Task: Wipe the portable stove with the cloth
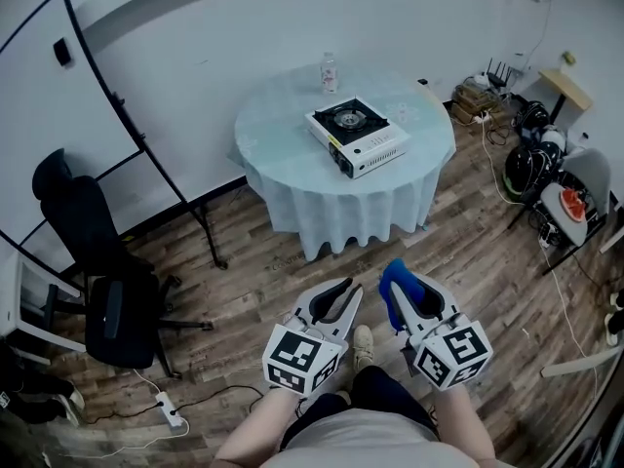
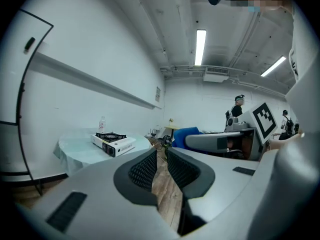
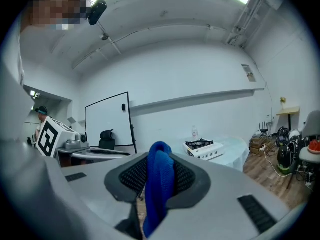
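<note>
Blue cloth (image 1: 395, 295) in right gripper (image 3: 159, 175) jaws, stove (image 1: 358, 136) well apart.

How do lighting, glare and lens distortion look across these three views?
Head view: even light, strong fisheye curvature, portable stove sharp. Left gripper view: ceiling strip light blows out to white, and the corners fall to black. Right gripper view: blue cloth evenly lit between the jaws, same dark round vignette.

Cloth (image 3: 159, 184): blue nubby knit. Stove (image 1: 359, 136) — white painted metal, slight gloss. Tablecloth (image 1: 283, 135) pale smooth fabric; floor (image 1: 263, 261) — matt wood-look planks.
</note>
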### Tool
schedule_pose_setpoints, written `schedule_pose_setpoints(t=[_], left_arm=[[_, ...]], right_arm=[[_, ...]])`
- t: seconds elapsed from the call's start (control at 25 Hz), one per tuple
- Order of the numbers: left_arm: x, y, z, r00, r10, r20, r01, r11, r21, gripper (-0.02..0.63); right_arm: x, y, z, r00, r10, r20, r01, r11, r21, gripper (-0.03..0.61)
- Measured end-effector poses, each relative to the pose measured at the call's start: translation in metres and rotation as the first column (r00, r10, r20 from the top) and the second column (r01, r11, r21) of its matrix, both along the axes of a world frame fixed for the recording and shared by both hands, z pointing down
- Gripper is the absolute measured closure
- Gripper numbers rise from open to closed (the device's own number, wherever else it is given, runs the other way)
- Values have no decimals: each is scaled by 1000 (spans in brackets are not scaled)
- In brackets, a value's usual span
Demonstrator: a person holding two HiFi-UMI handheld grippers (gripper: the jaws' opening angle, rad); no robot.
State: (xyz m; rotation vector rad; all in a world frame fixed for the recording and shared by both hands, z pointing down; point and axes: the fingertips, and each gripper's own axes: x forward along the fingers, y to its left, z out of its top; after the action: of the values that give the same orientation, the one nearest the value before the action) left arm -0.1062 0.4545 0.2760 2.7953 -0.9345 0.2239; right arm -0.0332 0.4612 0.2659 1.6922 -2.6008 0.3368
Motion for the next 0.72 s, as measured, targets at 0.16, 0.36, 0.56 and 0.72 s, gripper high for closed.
schedule_pose_setpoints(t=[0.16,0.36,0.56,0.72], left_arm=[[13,-51,2,1000,-17,-7,17,1000,-5,535],[30,-114,0,998,-57,-5,57,998,-20,535],[53,-167,-2,997,-81,1,81,996,-27,535],[68,-202,1,996,-94,6,94,995,-28,535]], right_arm=[[14,-53,-2,1000,-9,11,9,1000,4,472],[29,-114,-5,999,-33,13,33,999,3,472],[45,-166,-8,998,-67,19,67,998,6,474],[58,-202,-8,996,-91,24,90,996,15,473]])
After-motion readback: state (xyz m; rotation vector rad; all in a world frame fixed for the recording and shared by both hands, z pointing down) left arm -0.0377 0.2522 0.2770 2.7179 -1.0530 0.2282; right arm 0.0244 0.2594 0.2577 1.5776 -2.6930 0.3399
